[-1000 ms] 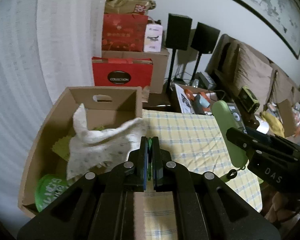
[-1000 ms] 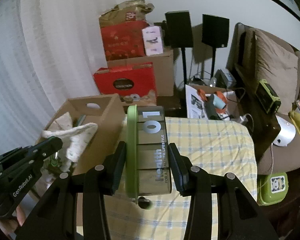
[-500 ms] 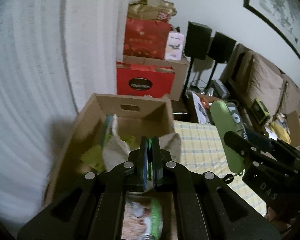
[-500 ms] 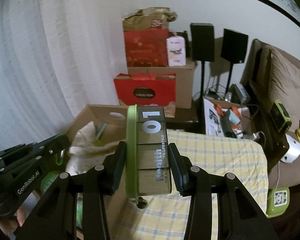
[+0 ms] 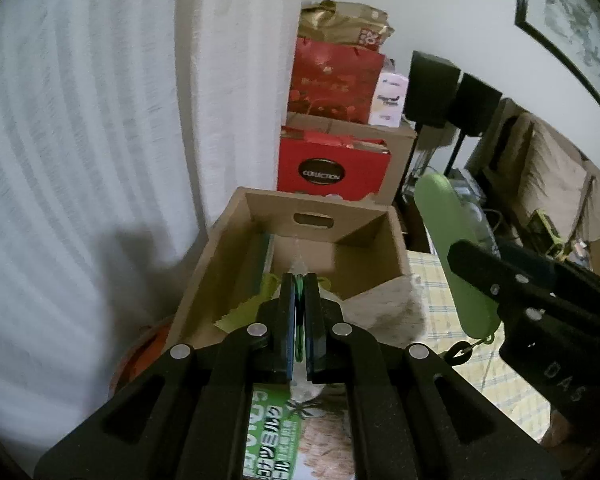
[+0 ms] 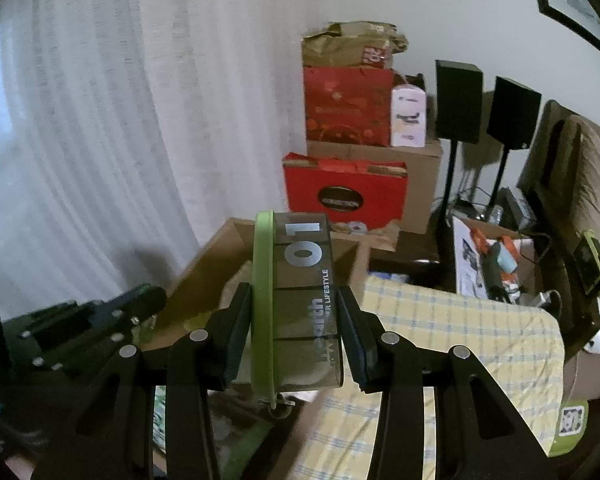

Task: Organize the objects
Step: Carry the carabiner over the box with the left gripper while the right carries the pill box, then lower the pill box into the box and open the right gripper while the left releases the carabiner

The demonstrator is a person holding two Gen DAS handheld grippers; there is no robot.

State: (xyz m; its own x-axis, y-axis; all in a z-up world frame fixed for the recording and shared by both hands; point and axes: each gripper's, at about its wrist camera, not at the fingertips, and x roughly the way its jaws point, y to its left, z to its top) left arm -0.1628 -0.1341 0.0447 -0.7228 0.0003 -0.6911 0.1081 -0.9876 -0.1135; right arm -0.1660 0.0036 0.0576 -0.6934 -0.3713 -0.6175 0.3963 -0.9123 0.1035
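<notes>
Your right claw (image 6: 292, 332) is clamped on the lidded container (image 6: 300, 300); keep it level toward the cardboard box (image 5: 320, 220) at 12 o'clock, clear of your left claw (image 5: 299, 320), pinched on something thin and green

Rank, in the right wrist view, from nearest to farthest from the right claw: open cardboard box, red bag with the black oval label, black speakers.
1. Open cardboard box: just beyond the right claw, left.
2. Red bag with black oval label: behind the box.
3. Black speakers: against the back wall, right.
</notes>
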